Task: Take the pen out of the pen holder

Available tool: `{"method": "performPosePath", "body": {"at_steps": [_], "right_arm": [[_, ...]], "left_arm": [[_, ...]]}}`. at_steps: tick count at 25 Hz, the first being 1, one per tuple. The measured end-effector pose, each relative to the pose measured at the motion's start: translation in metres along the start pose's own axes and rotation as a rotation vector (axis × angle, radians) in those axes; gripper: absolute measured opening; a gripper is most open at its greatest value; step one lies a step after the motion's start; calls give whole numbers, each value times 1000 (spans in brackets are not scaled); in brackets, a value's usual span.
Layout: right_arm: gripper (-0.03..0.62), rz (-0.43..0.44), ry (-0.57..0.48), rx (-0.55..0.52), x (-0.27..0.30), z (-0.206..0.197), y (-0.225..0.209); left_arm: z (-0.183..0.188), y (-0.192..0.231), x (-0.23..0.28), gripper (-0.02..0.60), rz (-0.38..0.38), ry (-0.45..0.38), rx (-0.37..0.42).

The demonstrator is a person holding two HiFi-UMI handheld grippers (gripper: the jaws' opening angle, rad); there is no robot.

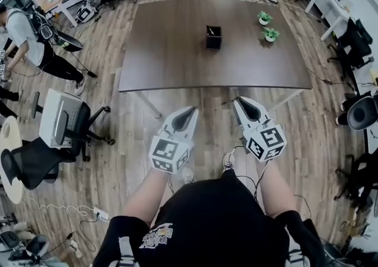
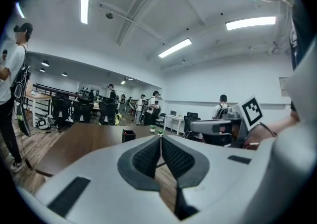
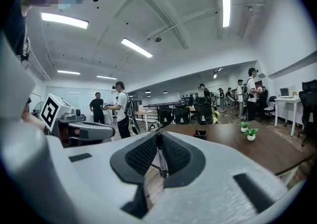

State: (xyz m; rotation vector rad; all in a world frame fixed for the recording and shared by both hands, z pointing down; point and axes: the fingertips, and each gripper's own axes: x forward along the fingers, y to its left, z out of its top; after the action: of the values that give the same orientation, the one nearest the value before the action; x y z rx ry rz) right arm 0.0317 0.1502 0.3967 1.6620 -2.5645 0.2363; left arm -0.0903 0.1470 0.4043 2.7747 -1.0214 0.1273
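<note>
A small black square pen holder stands upright near the middle of a dark brown table, with a dark pen end just showing at its top. It shows small and far in the left gripper view and in the right gripper view. Both grippers hover over the floor just short of the table's near edge, well apart from the holder. My left gripper is shut with nothing in it. My right gripper has its pads together at the tips and holds nothing.
Two small potted plants stand on the table to the right of the holder. An office chair stands on the wood floor at the left. A person stands at the far left, and others are behind the table.
</note>
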Motion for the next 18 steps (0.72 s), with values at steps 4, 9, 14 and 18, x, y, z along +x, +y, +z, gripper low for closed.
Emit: {"method": "performPosePath", "body": {"at_steps": [4,9,14,18], "right_arm": [[40,-22,-9,5,-12,0,-3],[40,-39,-20,3,-20,4,-6],[40,-42,-20,-1,-21,5,-6],[40,-42,-17,-2,-20,4,-5]], "left_arm": [[1,-10,2,11,-20,2,9],[6,-17,4,11,-39,-2,18],[6,-17,4,11,-39,-4,17],[7,-16,4,11,-38,-10,14]]}}
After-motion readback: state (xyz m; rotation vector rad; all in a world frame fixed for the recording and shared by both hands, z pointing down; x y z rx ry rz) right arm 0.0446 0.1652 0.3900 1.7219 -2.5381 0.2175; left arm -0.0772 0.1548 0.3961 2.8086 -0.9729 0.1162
